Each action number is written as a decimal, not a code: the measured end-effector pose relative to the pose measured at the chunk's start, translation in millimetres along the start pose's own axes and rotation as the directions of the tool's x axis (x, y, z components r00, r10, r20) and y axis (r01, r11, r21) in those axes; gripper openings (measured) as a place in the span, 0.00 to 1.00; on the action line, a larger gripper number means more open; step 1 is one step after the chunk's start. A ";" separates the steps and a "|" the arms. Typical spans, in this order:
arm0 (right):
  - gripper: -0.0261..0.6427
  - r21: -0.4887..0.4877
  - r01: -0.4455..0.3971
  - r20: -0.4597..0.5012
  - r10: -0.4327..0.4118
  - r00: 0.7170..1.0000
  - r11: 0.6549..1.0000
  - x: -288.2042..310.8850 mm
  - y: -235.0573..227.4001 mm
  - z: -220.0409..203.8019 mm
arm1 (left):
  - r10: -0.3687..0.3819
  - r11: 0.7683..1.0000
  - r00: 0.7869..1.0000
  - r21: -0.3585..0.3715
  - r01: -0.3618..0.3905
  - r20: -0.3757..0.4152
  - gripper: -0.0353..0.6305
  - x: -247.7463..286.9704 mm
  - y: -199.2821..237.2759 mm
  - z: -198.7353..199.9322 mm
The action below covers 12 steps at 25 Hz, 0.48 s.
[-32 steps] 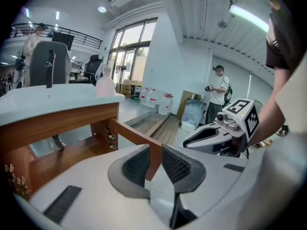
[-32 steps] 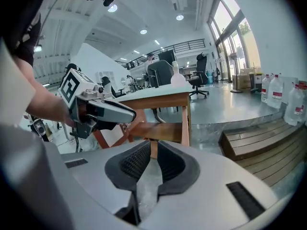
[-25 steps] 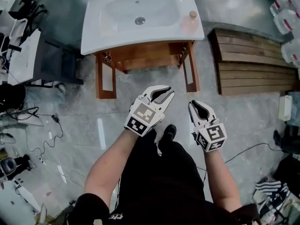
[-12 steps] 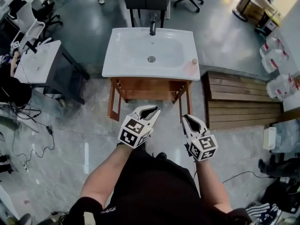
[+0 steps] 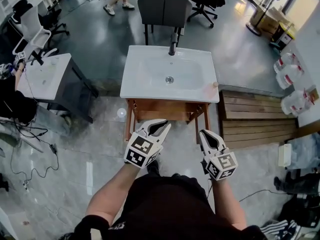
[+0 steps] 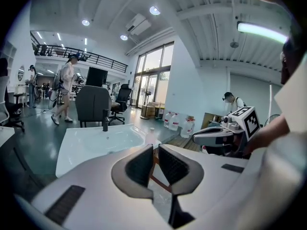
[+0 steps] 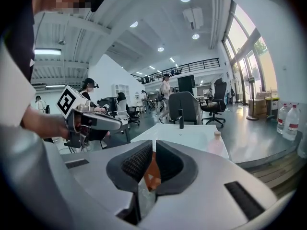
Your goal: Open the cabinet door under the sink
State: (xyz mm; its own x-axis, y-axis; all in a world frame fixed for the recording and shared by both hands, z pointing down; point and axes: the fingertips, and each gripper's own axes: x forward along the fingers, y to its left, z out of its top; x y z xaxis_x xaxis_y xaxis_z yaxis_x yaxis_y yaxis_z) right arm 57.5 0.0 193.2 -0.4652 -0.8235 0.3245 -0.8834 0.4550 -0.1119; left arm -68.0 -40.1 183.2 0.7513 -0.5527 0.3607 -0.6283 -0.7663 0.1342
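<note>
— What have your grippers got hold of?

— Nothing. My left gripper (image 5: 161, 125) has just been closing, and its grey pads now stand a narrow slit apart with only air between them. My right gripper (image 5: 207, 134) is the same: it has just been closing down to a thin gap and is empty.

— Where are they?

— Side by side in front of me, apart from each other. Both are held in the air, pointing towards the white rectangular sink (image 5: 200, 86). In the left gripper view I look over the basin with my right gripper off to one side.

— And the cabinet?

— The brown wooden cabinet (image 5: 165, 109) sits directly under that sink, straight ahead of me on the grey stone-tile floor (image 5: 100, 149). Its two wooden doors (image 5: 129, 119) stand swung out towards me, one at each side of the opening. From the head view my grippers overlap their lower ends.

— Anything else near it?

— A black tap (image 5: 173, 48) rises at the back edge of the sink. A small pink bottle (image 5: 214, 85) stands on its front right corner. A slatted wooden platform (image 5: 255, 119) lies just beside the cabinet on my right.
</note>
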 end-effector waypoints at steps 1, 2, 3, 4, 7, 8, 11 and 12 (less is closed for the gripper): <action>0.09 -0.006 0.001 0.009 -0.001 1.000 1.000 1.8 0.2 5.5 | 0.007 1.000 1.000 -0.002 -0.007 0.004 0.12 -2.9 5.0 2.9; 0.09 -0.014 0.000 0.017 0.001 1.000 1.000 3.3 -0.2 10.3 | 0.016 1.000 1.000 -0.007 -0.016 0.007 0.12 -5.2 9.9 5.6; 0.08 -0.020 -0.002 0.022 0.002 1.000 1.000 4.1 -0.9 15.0 | 0.027 1.000 1.000 -0.015 -0.027 0.011 0.12 -7.2 14.6 8.4; 0.08 -0.023 -0.003 0.028 0.003 1.000 1.000 4.4 -1.9 20.1 | 0.039 0.999 0.999 -0.024 -0.039 0.015 0.12 -9.1 18.8 11.2; 0.06 -0.024 -0.013 0.044 0.014 0.999 1.000 5.7 -8.2 34.8 | 0.074 0.997 0.997 -0.036 -0.073 0.019 0.12 -12.8 28.0 20.5; 0.06 -0.022 -0.015 0.050 0.016 0.999 1.000 6.2 -12.6 39.6 | 0.086 0.996 0.996 -0.033 -0.085 0.020 0.12 -12.4 29.8 24.0; 0.06 -0.017 -0.046 0.079 0.047 0.996 0.999 4.9 -28.3 54.6 | 0.127 0.992 0.992 -0.025 -0.126 0.021 0.12 -5.9 30.5 34.2; 0.06 -0.021 -0.063 0.091 0.064 0.994 0.998 3.2 -33.6 60.7 | 0.140 0.990 0.990 -0.024 -0.140 0.022 0.12 -2.5 29.4 38.0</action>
State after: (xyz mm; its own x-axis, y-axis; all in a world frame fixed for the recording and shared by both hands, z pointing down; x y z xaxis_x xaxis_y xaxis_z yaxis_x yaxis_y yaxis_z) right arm 82.3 -38.4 140.9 -0.5242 -0.8200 0.2298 -0.8512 0.5126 -0.1126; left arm -80.7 -73.7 151.2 0.6599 -0.6621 0.3552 -0.7319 -0.6733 0.1047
